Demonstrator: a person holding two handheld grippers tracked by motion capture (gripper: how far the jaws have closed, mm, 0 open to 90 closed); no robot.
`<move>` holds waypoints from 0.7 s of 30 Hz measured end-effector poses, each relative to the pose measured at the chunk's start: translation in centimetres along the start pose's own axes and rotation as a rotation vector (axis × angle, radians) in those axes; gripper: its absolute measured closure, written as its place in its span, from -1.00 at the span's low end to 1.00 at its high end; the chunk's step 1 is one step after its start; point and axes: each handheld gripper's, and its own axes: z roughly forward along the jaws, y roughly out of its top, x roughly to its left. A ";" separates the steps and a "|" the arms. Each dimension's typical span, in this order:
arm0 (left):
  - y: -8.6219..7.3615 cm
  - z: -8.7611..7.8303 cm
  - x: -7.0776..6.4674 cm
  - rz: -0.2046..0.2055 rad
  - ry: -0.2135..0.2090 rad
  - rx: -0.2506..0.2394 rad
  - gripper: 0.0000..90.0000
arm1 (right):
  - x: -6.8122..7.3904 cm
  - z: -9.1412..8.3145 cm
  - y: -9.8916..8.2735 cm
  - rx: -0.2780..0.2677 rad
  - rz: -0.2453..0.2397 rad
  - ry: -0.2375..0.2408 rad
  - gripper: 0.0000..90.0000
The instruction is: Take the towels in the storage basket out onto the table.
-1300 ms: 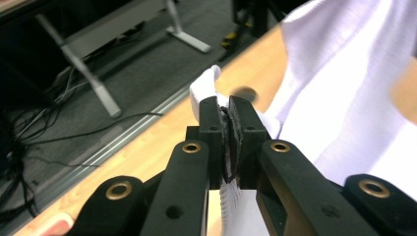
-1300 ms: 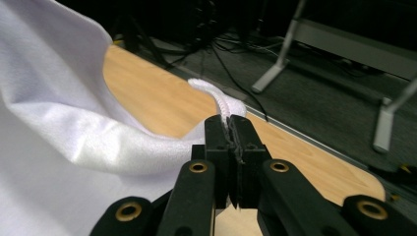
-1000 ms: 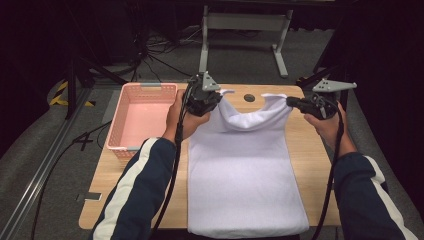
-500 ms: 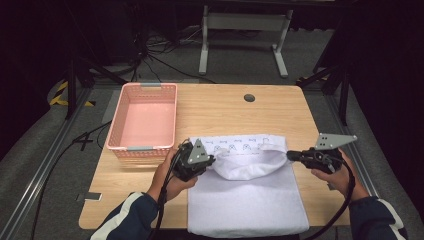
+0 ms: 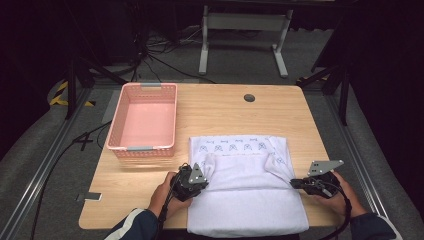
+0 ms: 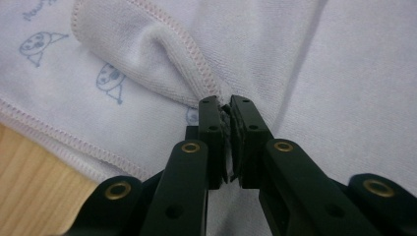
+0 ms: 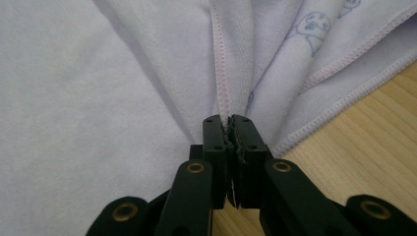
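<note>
A white towel (image 5: pixel 245 190) with small blue drawings and pink stitching lies on the wooden table (image 5: pixel 220 110) near its front edge, its far part folded back toward me. My left gripper (image 5: pixel 204 176) pinches the folded corner at the towel's left side; in the left gripper view the jaws are shut on a bunched hem of the towel (image 6: pixel 187 64) at the left gripper's tips (image 6: pixel 224 105). On the other side my right gripper (image 5: pixel 295 183) holds the right corner, and the right gripper view shows the right gripper (image 7: pixel 227 123) shut on the stitched edge of the towel (image 7: pixel 98 98).
A pink plastic basket (image 5: pixel 145 148) stands empty on the table's left half, just beyond my left hand. A round cable hole (image 5: pixel 249 97) sits near the far edge. Dark floor, cables and a metal stand (image 5: pixel 240 30) lie beyond the table.
Both grippers have come toward me and down with the towel's far corners, folding the far part over the near part. The towel now lies doubled near the front edge.
</note>
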 end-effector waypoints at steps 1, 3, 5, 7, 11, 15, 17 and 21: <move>0.1 0.1 0.2 0.001 0.003 0.002 0.88 | 0.0 0.1 0.0 0.000 0.004 -0.010 0.92; 0.3 0.3 0.6 0.001 0.026 0.004 0.88 | -0.2 0.2 0.0 0.004 0.005 -0.047 0.92; 0.6 0.7 1.3 -0.010 0.045 -0.001 0.88 | -0.5 0.3 0.0 -0.003 0.012 -0.072 0.93; 1.2 1.2 1.8 -0.011 0.068 0.002 0.88 | -0.8 0.4 0.1 -0.003 0.010 -0.104 0.93; 2.2 2.5 2.9 -0.039 0.085 -0.010 0.88 | -2.1 0.8 0.5 -0.002 0.012 -0.170 0.93; 3.4 3.7 4.4 -0.051 0.111 -0.014 0.88 | -3.7 1.4 1.1 -0.003 0.039 -0.211 0.93; 3.9 4.2 5.2 -0.065 0.120 -0.021 0.88 | -4.6 1.7 1.4 -0.004 0.054 -0.221 0.93; 4.5 4.8 6.1 -0.073 0.130 -0.018 0.88 | -5.8 2.2 1.9 -0.009 0.075 -0.237 0.93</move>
